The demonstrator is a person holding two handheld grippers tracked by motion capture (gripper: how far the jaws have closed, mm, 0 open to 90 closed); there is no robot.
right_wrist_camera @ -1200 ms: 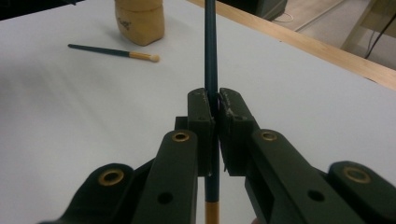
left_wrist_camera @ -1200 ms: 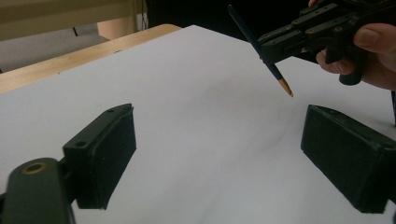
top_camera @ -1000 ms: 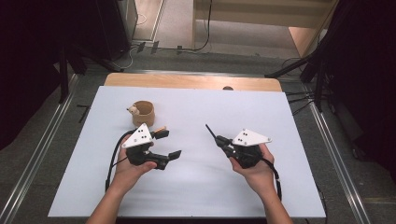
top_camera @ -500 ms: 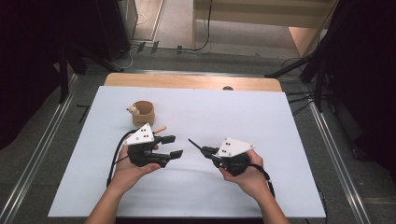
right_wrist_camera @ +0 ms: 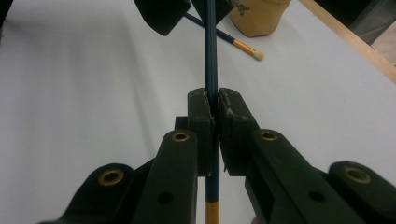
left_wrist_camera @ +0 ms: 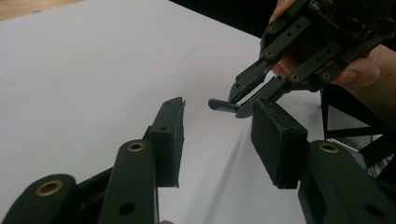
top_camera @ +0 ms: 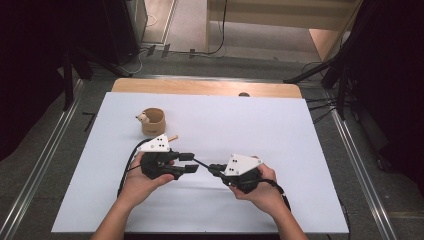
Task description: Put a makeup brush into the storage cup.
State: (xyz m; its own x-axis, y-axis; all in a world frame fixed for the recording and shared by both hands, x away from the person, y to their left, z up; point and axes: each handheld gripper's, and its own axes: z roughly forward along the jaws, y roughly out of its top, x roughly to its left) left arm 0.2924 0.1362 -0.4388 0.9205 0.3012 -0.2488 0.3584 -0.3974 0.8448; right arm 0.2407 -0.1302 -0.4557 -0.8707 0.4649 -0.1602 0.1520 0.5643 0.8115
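Brush (right_wrist_camera: 211,65) clamped in right gripper (top_camera: 214,170) has neared left gripper (top_camera: 190,163), jaws narrowing, apart

The high view looks forward and down from above the person's side onto the whole table (top_camera: 300,150). The left gripper view sits close behind the left gripper (left_wrist_camera: 217,135), looking along its jaws at the right gripper (left_wrist_camera: 240,100) just beyond. The right gripper view sits equally close behind its own jaws, facing the left gripper. All three share the patch of table between them.
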